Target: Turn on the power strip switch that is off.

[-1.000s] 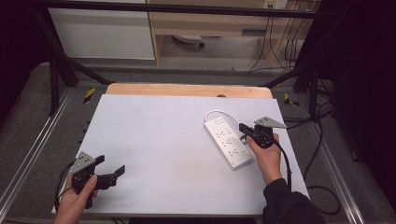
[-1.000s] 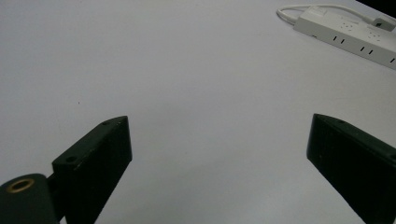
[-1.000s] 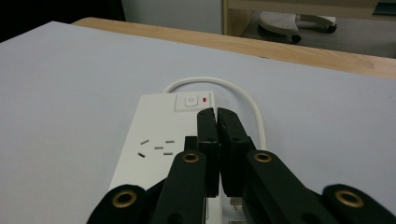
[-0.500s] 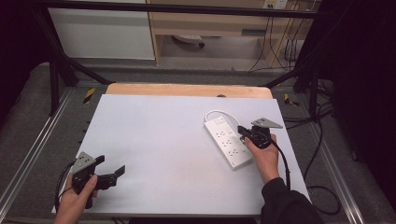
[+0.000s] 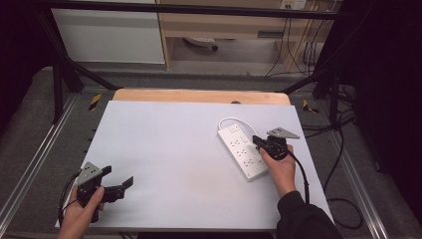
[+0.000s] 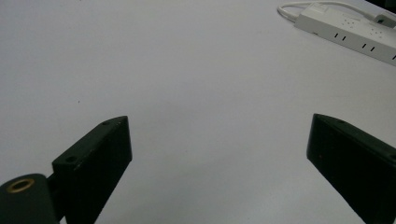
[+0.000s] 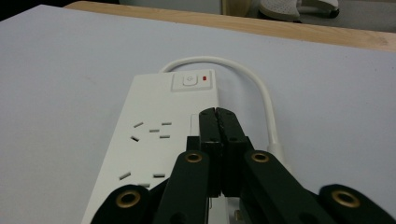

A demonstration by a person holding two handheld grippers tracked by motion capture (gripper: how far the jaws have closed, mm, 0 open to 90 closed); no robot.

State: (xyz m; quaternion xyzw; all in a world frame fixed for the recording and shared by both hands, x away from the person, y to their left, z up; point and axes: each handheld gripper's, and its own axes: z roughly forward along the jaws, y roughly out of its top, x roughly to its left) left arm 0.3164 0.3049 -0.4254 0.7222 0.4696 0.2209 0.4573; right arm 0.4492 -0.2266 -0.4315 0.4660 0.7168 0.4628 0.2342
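A white power strip (image 5: 241,149) lies on the white table (image 5: 174,149) at the right, with its white cable (image 7: 261,93) looping from its far end. Its switch (image 7: 192,80) with a red mark faces up at that far end. My right gripper (image 5: 256,140) is shut, with nothing between the jaws. Its tips (image 7: 217,112) hover over or rest on the strip's right side, just short of the switch; I cannot tell if they touch. My left gripper (image 5: 119,177) is held open at the table's near left corner. The power strip (image 6: 345,32) shows far off beyond the left gripper (image 6: 219,126).
A wooden edge (image 5: 199,95) runs along the table's far side. Metal rails (image 5: 30,164) flank the table, and black cables (image 5: 338,164) lie on the floor to the right. A cabinet (image 5: 109,35) stands behind.
The right gripper has edged slightly left over the power strip, still shut. The left gripper has not moved.
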